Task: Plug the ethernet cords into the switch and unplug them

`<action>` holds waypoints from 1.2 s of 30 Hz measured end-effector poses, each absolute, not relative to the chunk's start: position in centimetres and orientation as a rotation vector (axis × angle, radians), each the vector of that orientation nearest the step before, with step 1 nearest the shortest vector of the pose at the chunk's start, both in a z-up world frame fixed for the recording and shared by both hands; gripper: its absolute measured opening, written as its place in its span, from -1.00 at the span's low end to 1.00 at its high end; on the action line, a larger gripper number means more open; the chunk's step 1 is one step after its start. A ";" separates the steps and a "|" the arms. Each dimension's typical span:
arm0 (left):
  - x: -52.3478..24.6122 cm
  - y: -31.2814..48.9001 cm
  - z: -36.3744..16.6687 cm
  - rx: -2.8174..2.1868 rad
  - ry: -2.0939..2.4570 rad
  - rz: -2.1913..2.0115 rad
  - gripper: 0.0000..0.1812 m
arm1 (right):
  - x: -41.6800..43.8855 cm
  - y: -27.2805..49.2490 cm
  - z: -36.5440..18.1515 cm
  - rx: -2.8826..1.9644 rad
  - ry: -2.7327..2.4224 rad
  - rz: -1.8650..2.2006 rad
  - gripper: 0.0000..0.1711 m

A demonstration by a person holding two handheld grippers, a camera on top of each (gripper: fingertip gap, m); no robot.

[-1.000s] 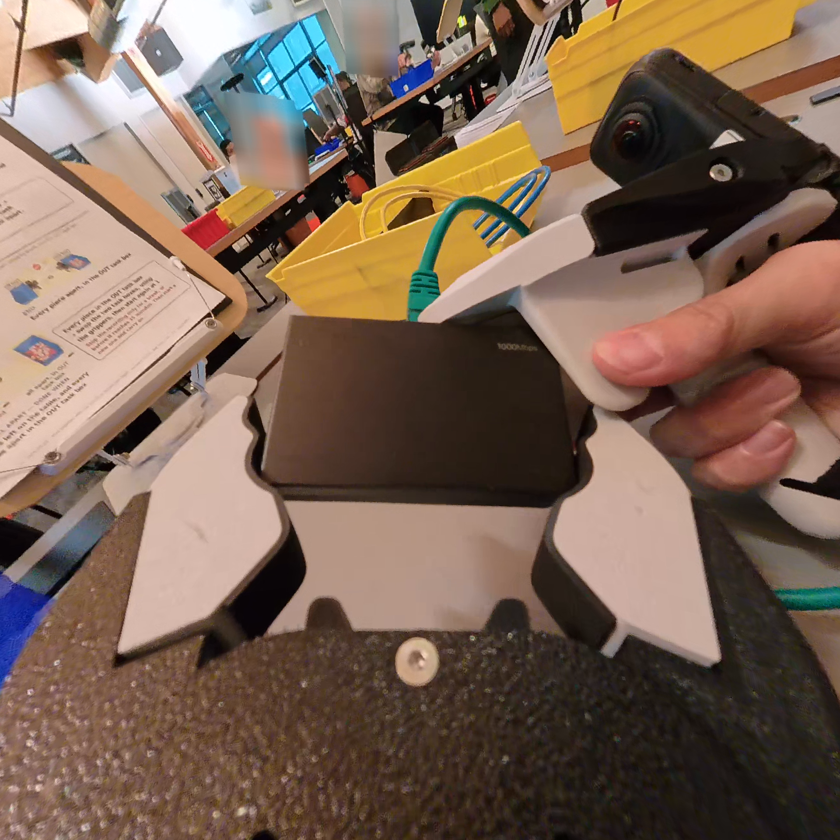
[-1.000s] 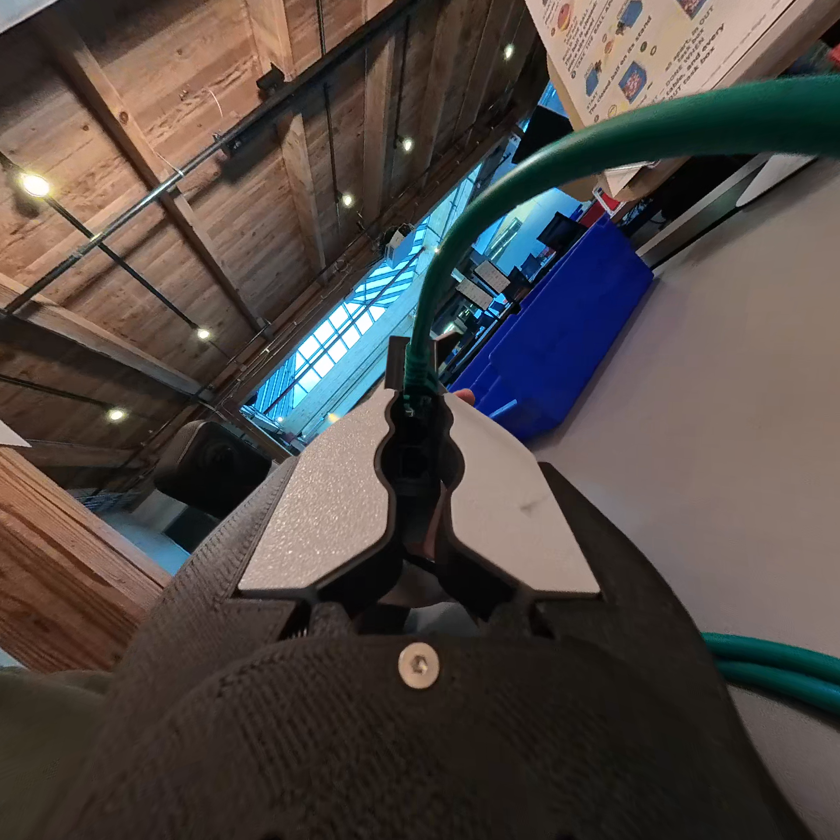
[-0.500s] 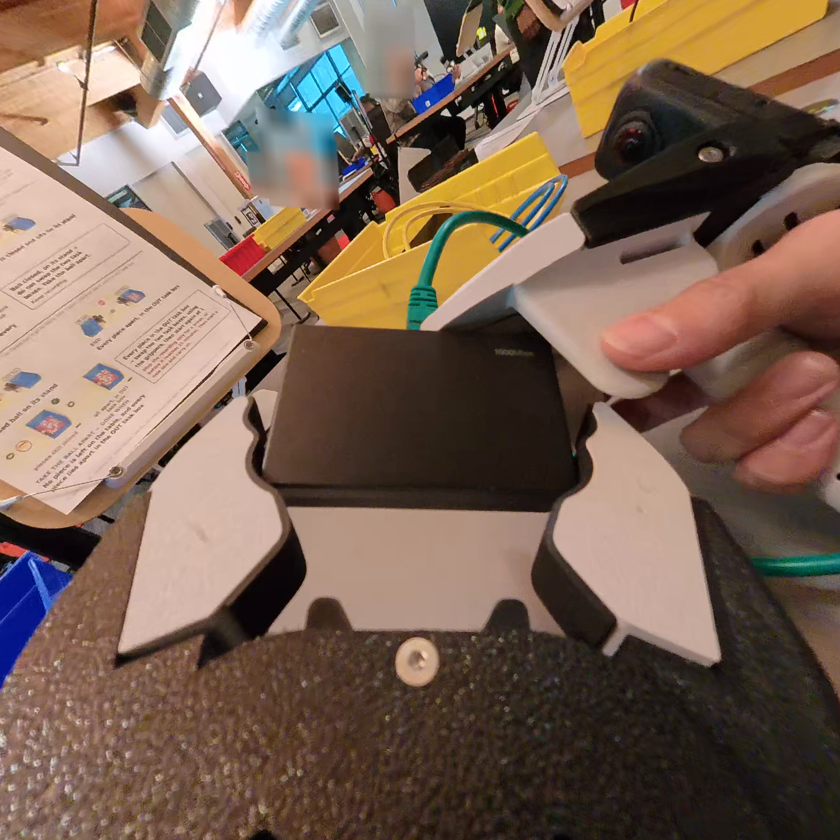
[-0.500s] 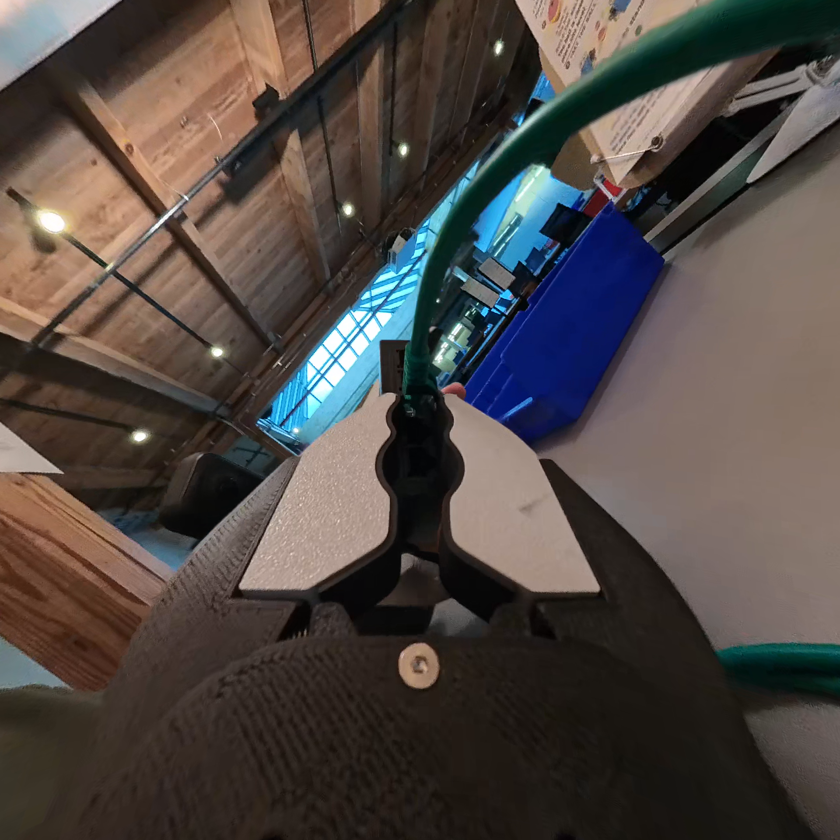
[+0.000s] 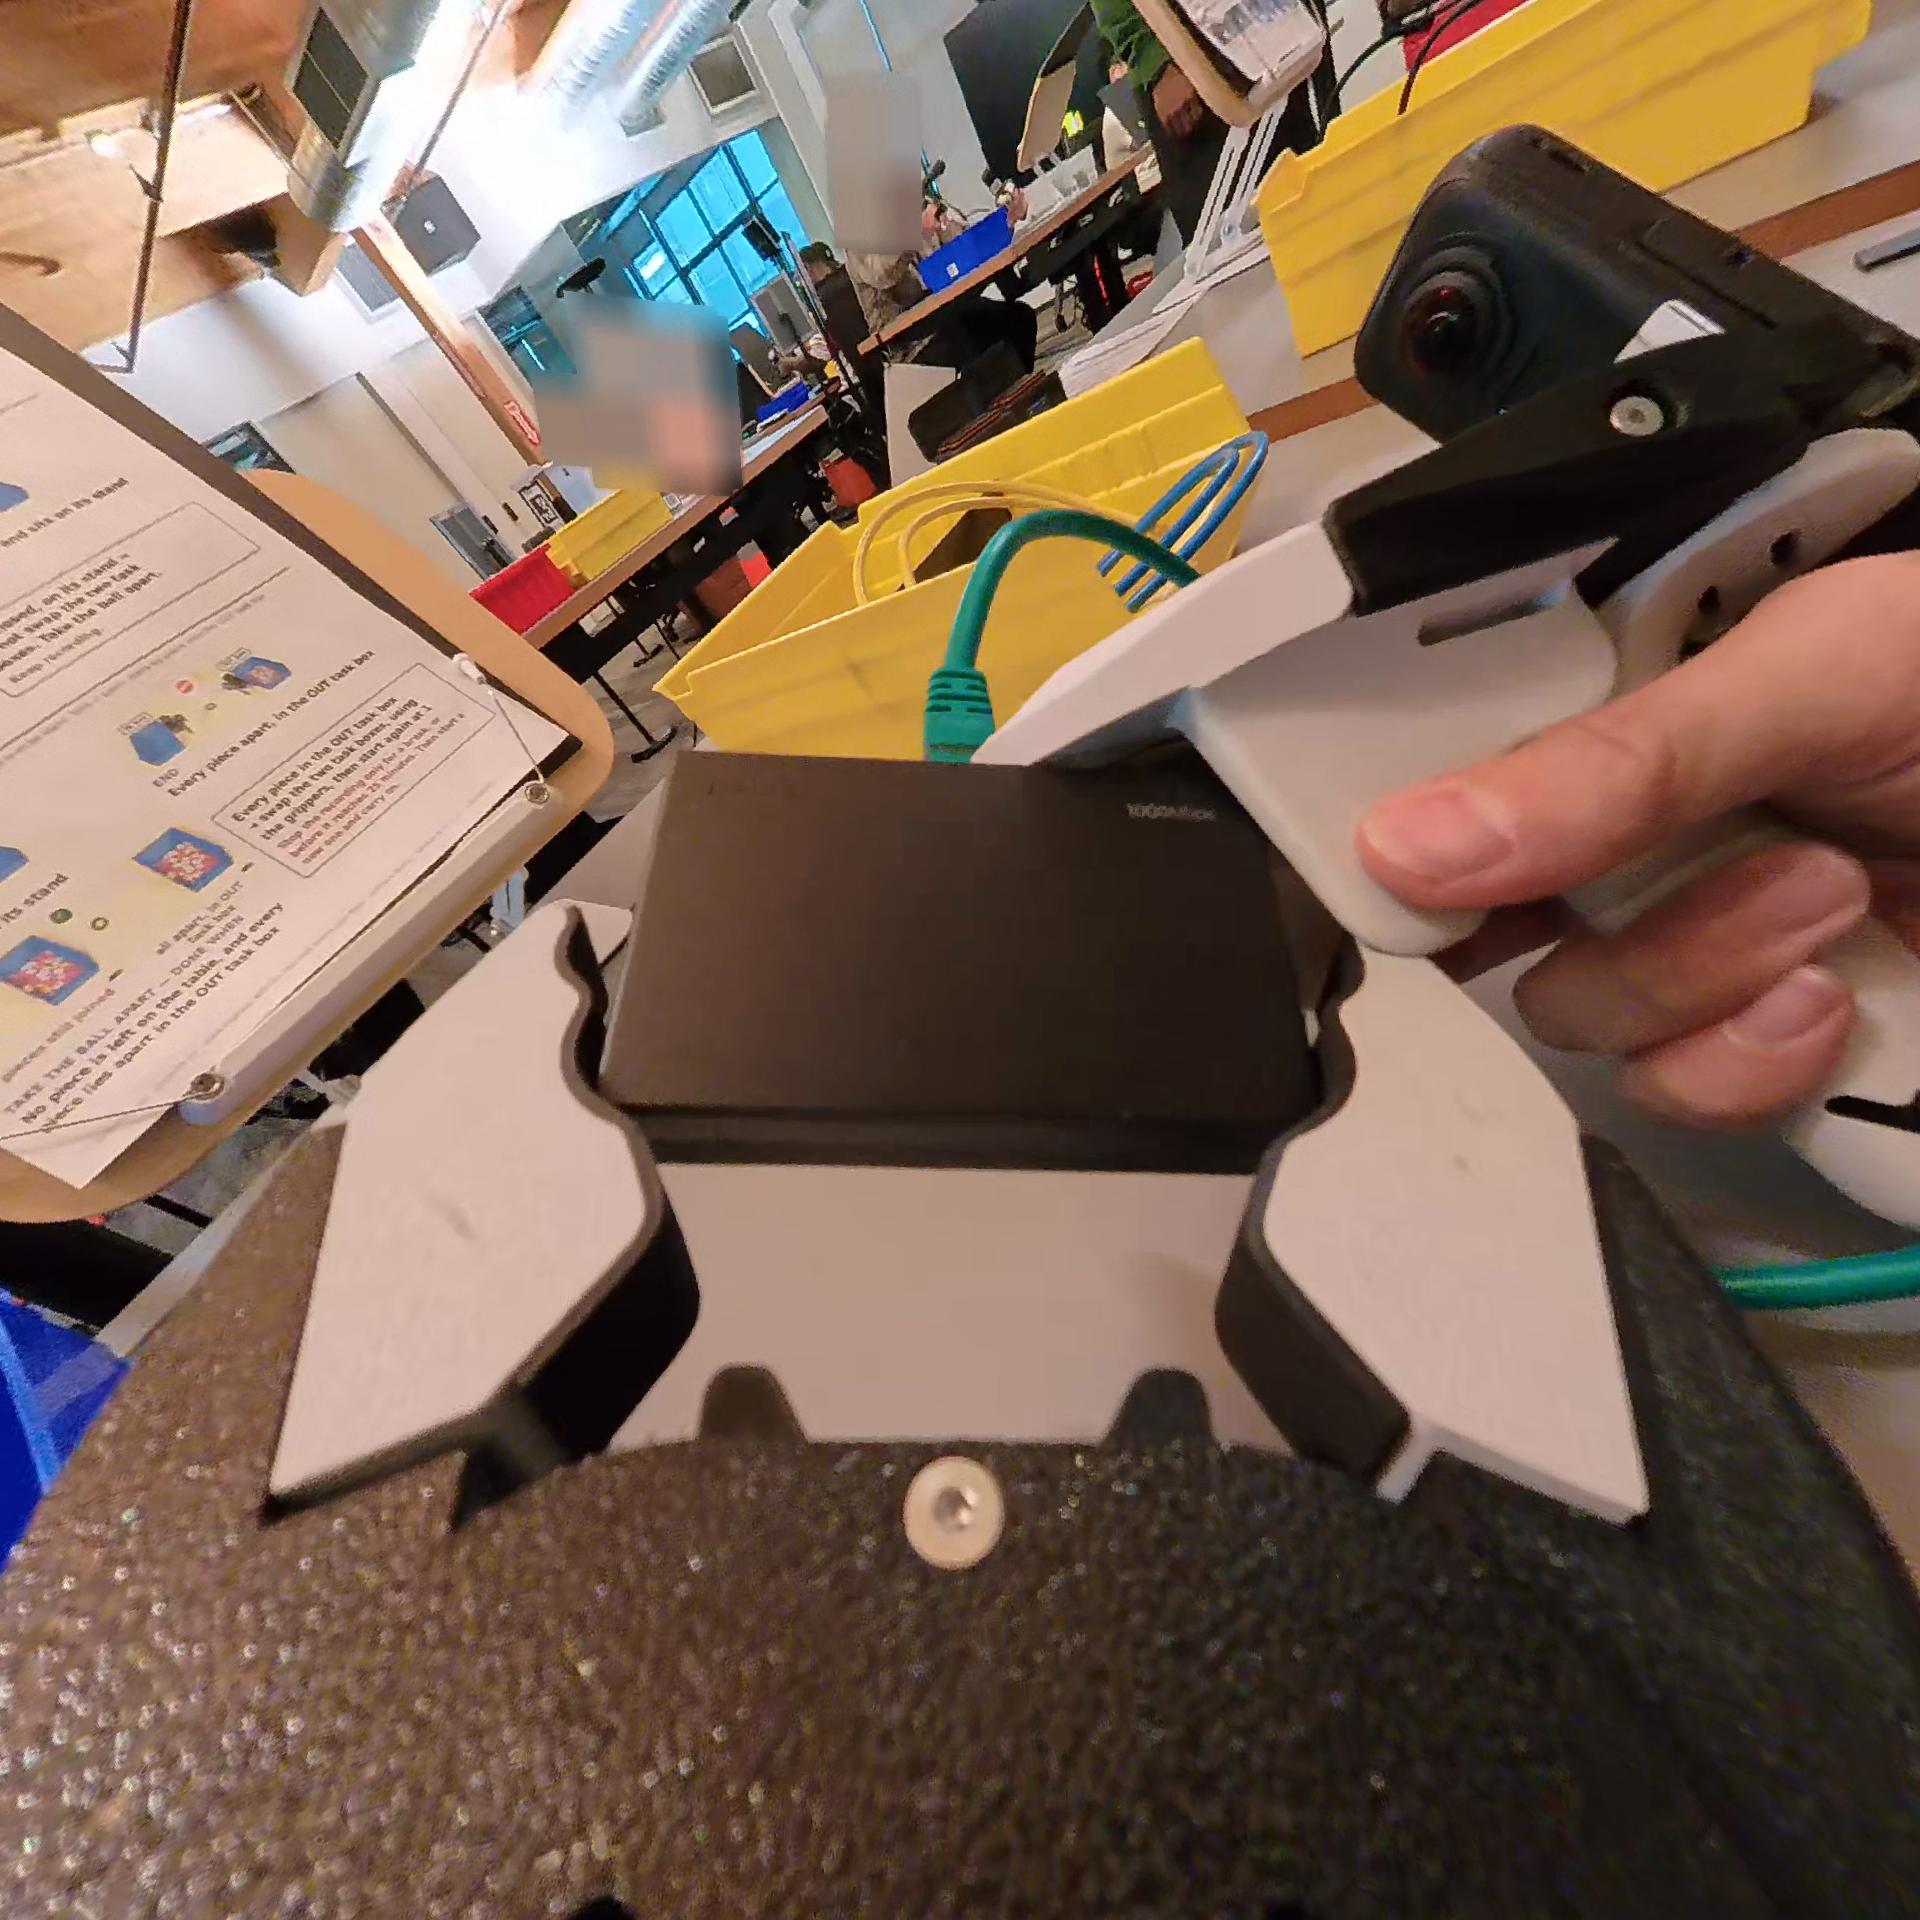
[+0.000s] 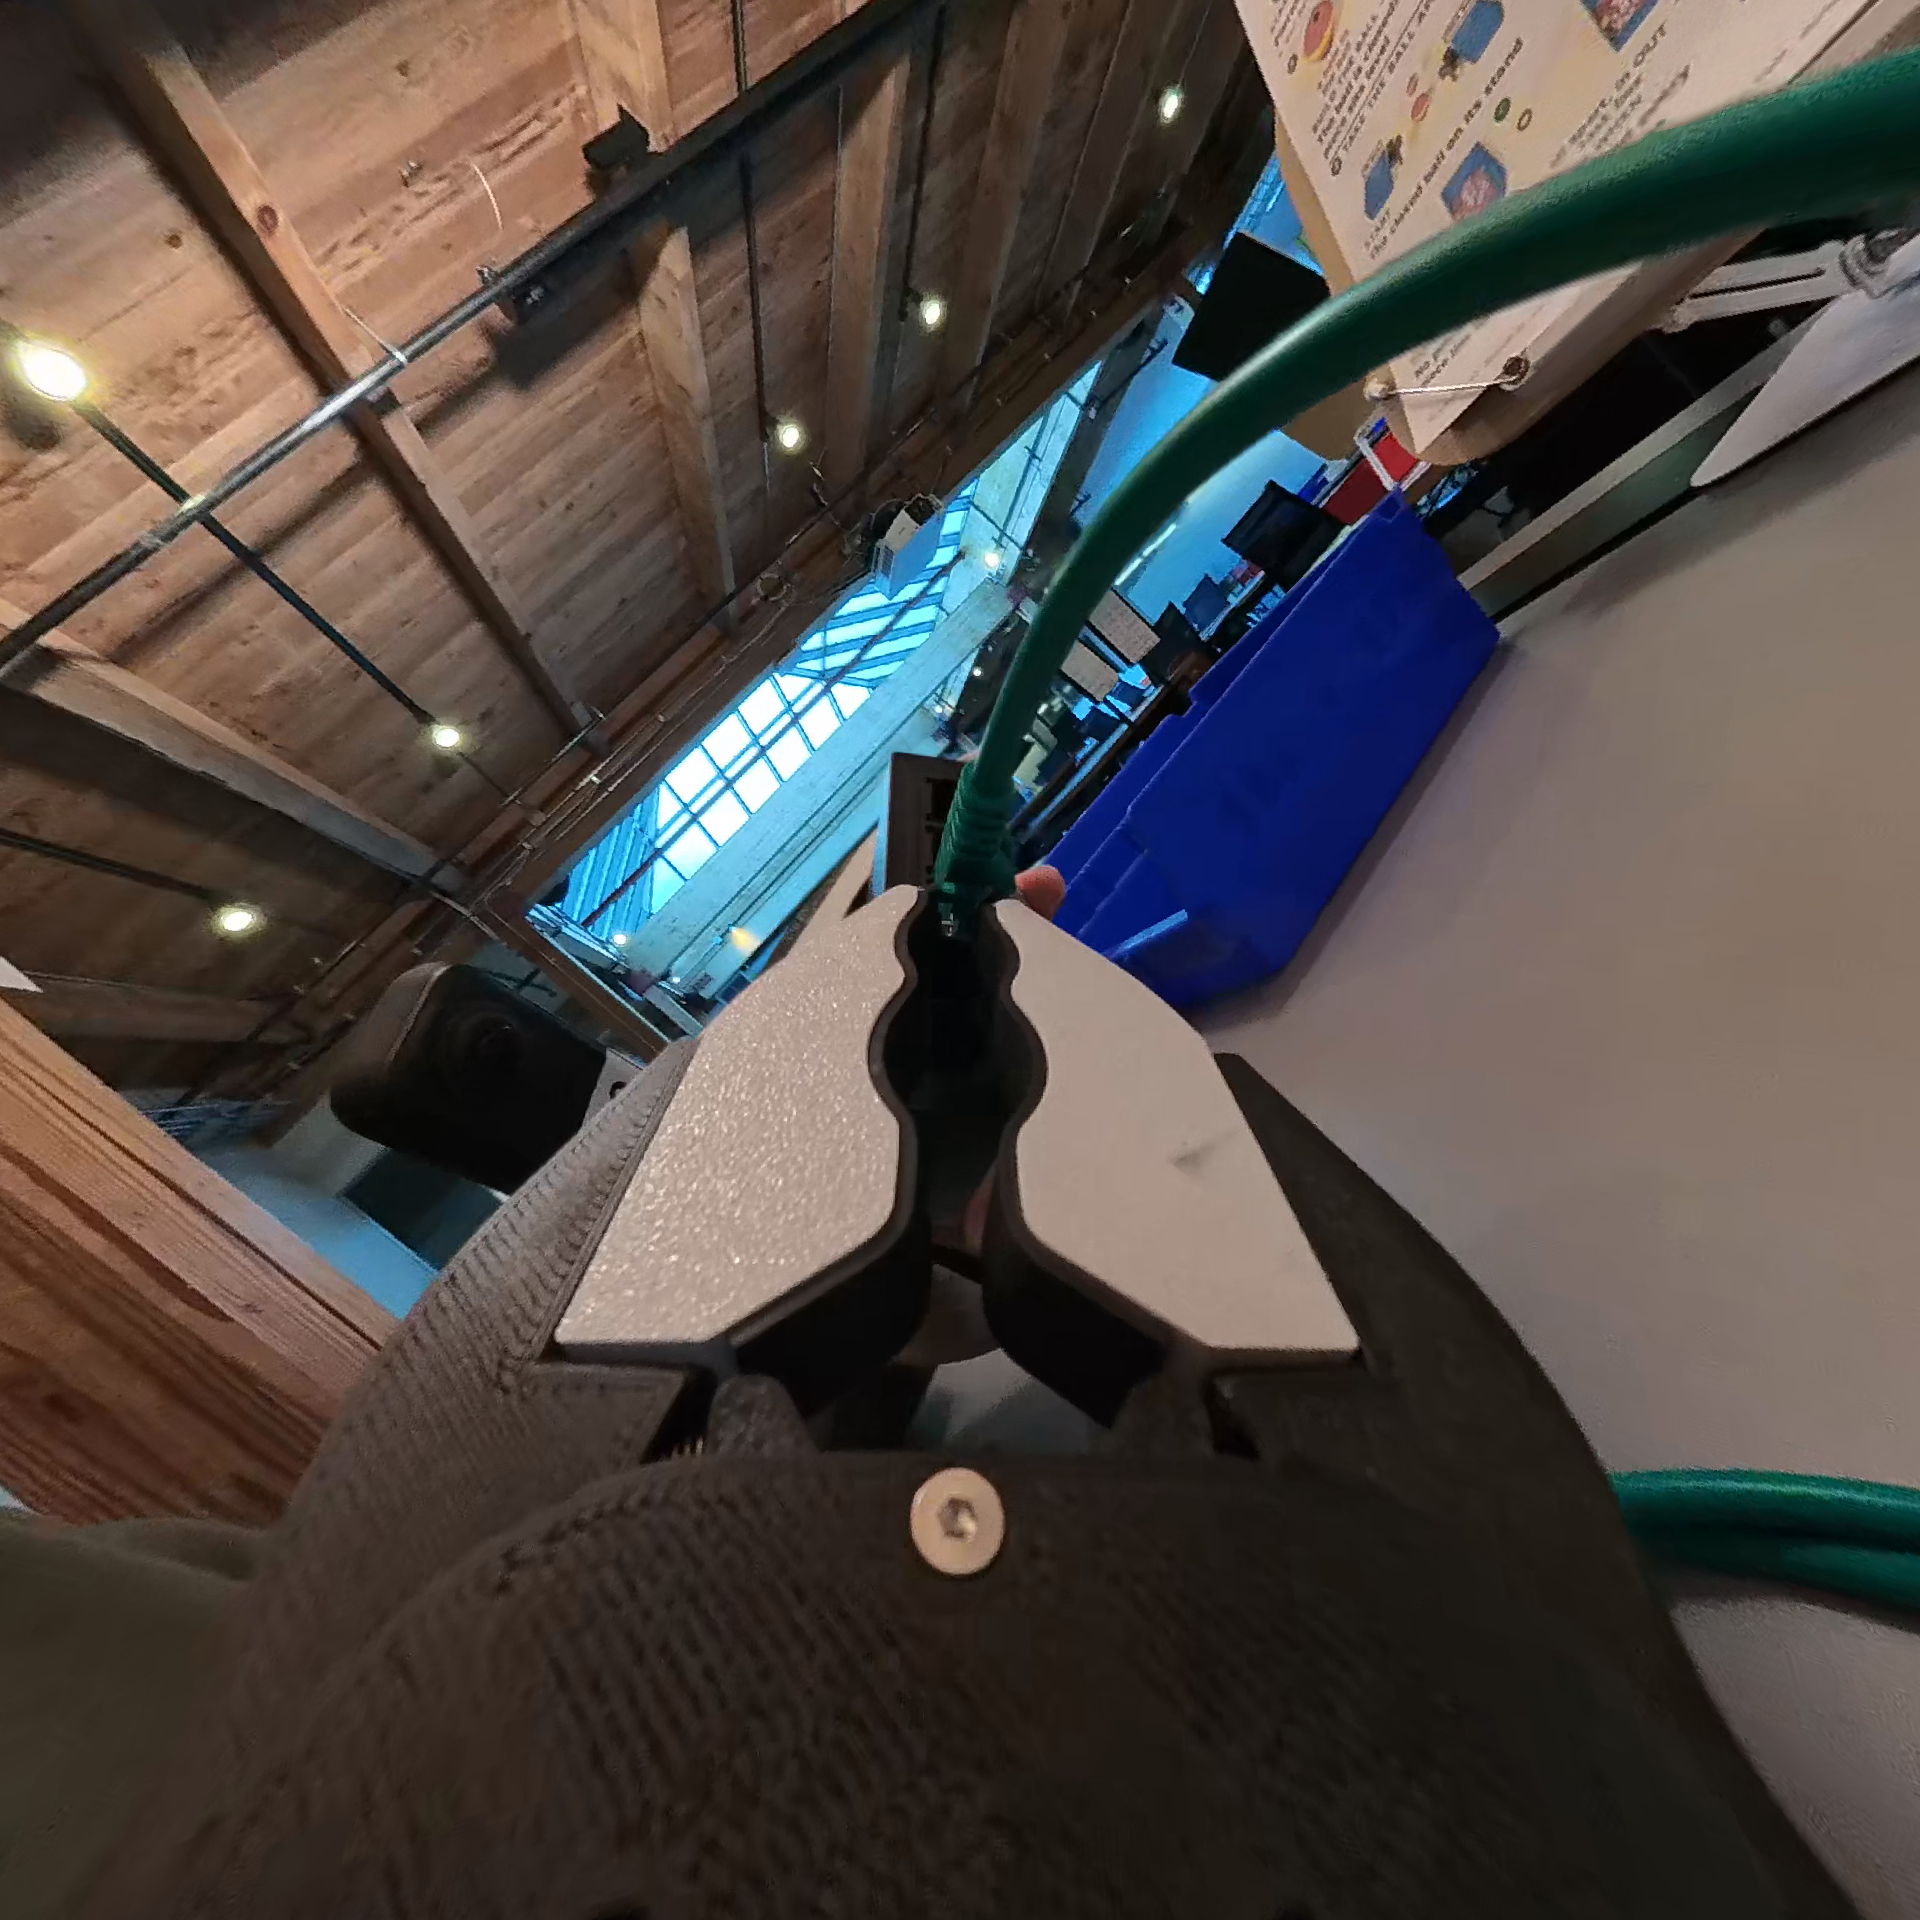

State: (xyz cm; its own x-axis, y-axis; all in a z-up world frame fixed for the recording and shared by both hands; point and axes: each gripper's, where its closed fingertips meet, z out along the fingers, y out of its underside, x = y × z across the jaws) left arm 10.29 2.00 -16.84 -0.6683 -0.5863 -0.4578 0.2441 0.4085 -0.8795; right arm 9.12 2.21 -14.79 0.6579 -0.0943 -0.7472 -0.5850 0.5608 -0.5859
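Note:
My left gripper (image 5: pixel 961 997) is shut on the black switch (image 5: pixel 956 935), one finger on each side, and holds it flat; its ports face away and are hidden. My right gripper (image 6: pixel 956 920) is shut on the plug of the green ethernet cord (image 6: pixel 1195 416), right against the switch's port face (image 6: pixel 914 805). In the left wrist view the right gripper (image 5: pixel 1039 743) is held by a hand (image 5: pixel 1662 831) at the switch's far edge, and the green cord (image 5: pixel 961 707) arcs up behind it. I cannot tell whether the plug is seated.
A yellow bin (image 5: pixel 831 665) with cream and blue cords stands behind the switch. An instruction sheet on a board (image 5: pixel 208 779) leans at the left. A blue bin (image 6: pixel 1278 748) sits on the grey table (image 6: pixel 1610 935). More green cord (image 6: pixel 1766 1527) lies on the table. Both grippers' tips are close together, under 4 cm apart.
Both cameras have shifted and tilted slightly. The right gripper stays shut on the green plug at the switch's far edge, and the left gripper still holds the switch.

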 end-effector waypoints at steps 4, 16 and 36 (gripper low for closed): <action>10.2 2.1 -16.4 -0.252 1.845 -1.376 0.41 | 8.9 2.4 -14.5 -0.994 0.794 0.317 -0.90; 9.6 2.3 -15.1 -0.180 1.753 -1.399 0.40 | 8.4 2.6 -13.4 -1.034 0.726 0.298 -0.90; 10.0 2.0 -15.5 -0.218 1.743 -1.341 0.38 | 9.0 2.2 -13.9 -1.110 0.716 0.228 -0.89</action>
State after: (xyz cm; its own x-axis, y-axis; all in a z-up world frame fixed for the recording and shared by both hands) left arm 10.05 1.99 -15.53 -0.5808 -0.6113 -0.5376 0.3630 0.3967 -0.8431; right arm 8.98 2.15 -13.95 0.7574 -0.1761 -0.6287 -0.5069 0.4484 -0.7362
